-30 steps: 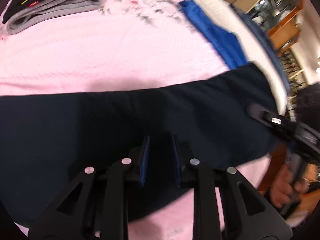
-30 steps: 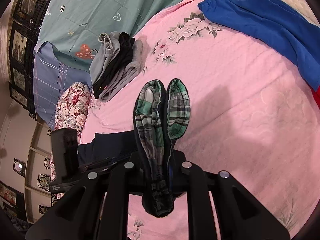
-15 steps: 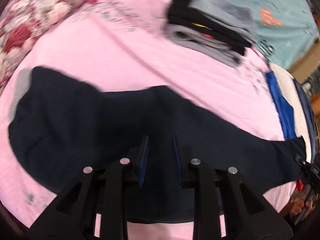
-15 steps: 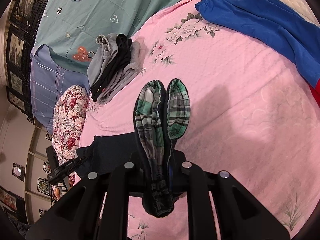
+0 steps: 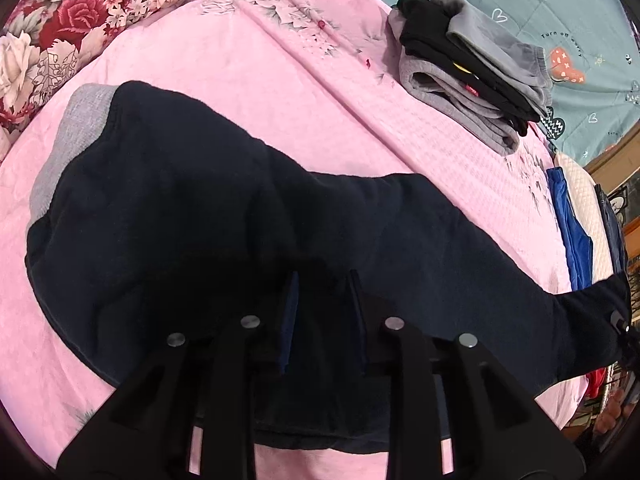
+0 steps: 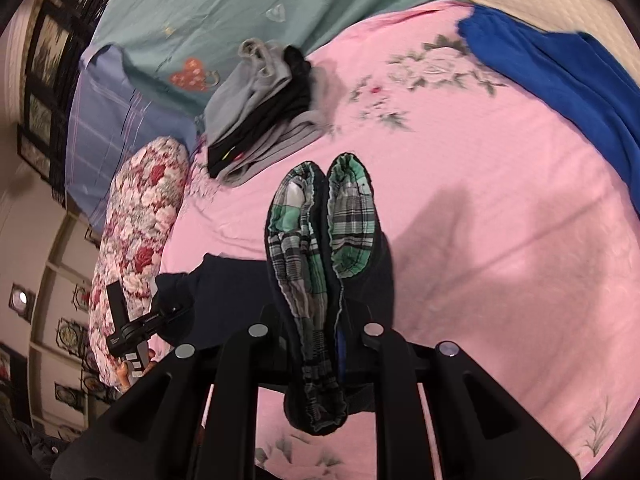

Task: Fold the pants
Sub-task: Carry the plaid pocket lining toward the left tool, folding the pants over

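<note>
Dark navy pants lie spread across the pink bedspread, directly below and ahead of the left gripper. Its two fingers stand parted above the cloth with nothing between them. One pant leg runs to the right edge of the left wrist view, where its end is raised off the bed. In the right wrist view, the right gripper is clamped on that leg end, and the cuffs stand up between its fingers.

A stack of folded grey and black clothes rests on the bedspread beyond the pants, well apart from them. A blue garment lies along the far right edge of the bed. A floral pillow sits past the waist end of the pants. A teal patterned sheet covers the area behind the folded stack. Nothing lies on top of the pants.

The pants are flat and extended, with minor wrinkles. Grey lining shows at the waist end. The gripped cuffs show a green plaid lining.
</note>
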Available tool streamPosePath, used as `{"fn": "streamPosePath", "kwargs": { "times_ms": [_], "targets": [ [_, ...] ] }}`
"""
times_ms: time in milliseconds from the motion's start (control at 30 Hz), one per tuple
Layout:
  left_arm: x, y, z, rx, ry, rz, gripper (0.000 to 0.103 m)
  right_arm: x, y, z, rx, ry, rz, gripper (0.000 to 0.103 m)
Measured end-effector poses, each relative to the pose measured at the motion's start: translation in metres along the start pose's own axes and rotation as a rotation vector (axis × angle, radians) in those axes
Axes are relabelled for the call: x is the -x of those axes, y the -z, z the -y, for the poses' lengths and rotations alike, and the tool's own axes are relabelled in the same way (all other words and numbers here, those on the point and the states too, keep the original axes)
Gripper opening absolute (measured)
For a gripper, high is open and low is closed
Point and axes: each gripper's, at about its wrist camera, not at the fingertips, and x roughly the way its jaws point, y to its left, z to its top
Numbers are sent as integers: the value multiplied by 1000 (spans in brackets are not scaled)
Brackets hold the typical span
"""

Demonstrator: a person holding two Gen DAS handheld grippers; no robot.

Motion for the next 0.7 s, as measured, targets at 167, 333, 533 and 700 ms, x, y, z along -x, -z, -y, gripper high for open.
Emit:
{"fn": "streamPosePath", "kwargs": {
  "times_ms": [167, 333, 533, 700],
  "targets": [
    [-2, 1, -5, -16, 51, 8, 26, -49, -6, -58, 126, -22, -93, 15],
    [-3, 1, -11, -11, 104, 17, 26, -114, 5, -116, 247, 5, -188, 15],
    [-4, 0, -14, -6, 137, 22, 27, -194, 29, -168, 362, 67, -316, 15],
    [-5, 1, -12, -10, 141, 24, 28, -222, 35, -175, 362, 108, -371, 48]
  ]
}}
